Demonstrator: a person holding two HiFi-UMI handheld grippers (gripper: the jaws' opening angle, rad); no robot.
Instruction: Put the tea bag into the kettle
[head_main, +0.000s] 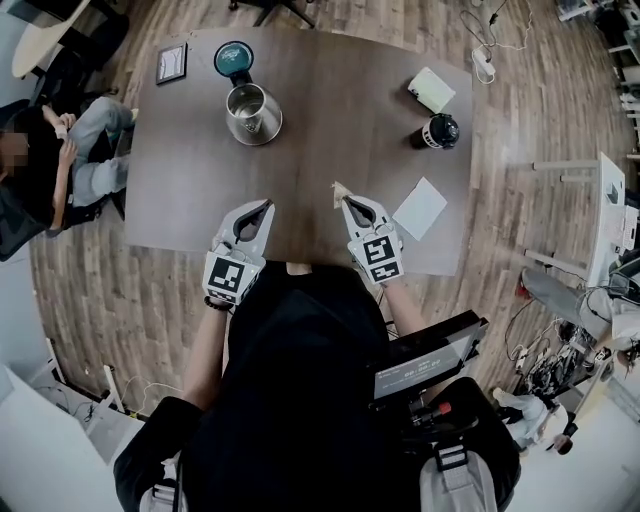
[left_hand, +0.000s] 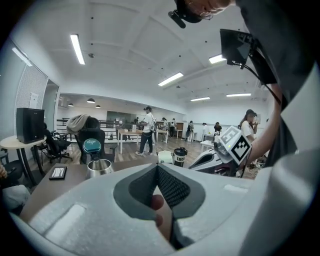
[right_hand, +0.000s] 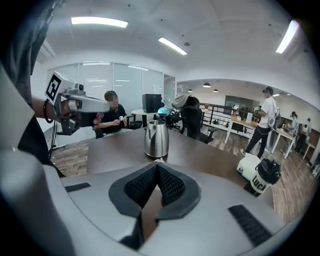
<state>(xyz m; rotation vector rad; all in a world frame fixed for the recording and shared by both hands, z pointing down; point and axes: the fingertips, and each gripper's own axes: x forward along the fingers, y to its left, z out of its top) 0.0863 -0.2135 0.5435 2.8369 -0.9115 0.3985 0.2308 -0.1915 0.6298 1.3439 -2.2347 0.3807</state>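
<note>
A steel kettle (head_main: 253, 113) stands at the table's far left with its teal lid (head_main: 233, 58) swung open; it also shows in the left gripper view (left_hand: 100, 167) and the right gripper view (right_hand: 156, 138). My right gripper (head_main: 346, 203) hovers over the near edge of the table, shut on a small pale tea bag (head_main: 339, 191), which peeks out at the jaw tips (right_hand: 158, 161). My left gripper (head_main: 267, 206) is beside it on the left, shut and holding nothing. Both grippers are well short of the kettle.
On the brown table (head_main: 330, 120) are a black tumbler (head_main: 436, 131), a white packet (head_main: 431, 89), a white paper sheet (head_main: 420, 208) near the right gripper, and a dark framed card (head_main: 171, 63). A person (head_main: 60, 150) sits at the left.
</note>
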